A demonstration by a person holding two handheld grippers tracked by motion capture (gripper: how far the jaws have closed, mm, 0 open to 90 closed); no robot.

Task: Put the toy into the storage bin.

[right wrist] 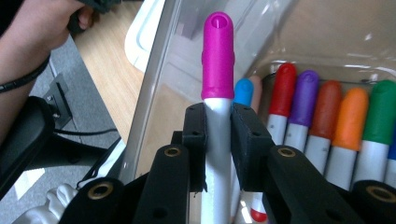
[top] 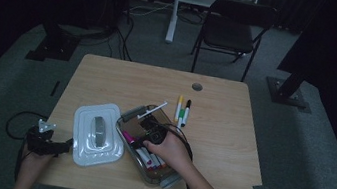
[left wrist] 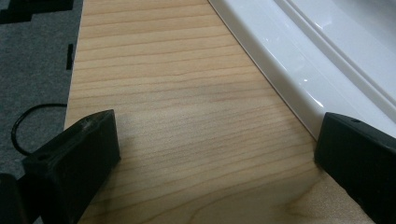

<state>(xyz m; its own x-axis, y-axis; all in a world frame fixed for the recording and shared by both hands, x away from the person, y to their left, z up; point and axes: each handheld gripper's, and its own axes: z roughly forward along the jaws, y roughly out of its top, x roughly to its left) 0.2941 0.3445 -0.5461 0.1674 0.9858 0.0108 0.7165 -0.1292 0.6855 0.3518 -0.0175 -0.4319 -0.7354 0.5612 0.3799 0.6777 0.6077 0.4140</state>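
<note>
pink-capped marker [right wrist: 217, 70] | white barrel | clamped in right claw [right wrist: 218, 122] | above clear box [top: 128, 118]

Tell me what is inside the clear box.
The clear box holds a row of markers with red, purple, orange and green caps. The right gripper, clamping a magenta-capped marker, hides the marker ends beneath it.

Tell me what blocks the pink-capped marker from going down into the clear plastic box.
Nothing visible does. The right gripper holds the pink-capped marker above the clear plastic box; the white lid lies beside it.
</note>
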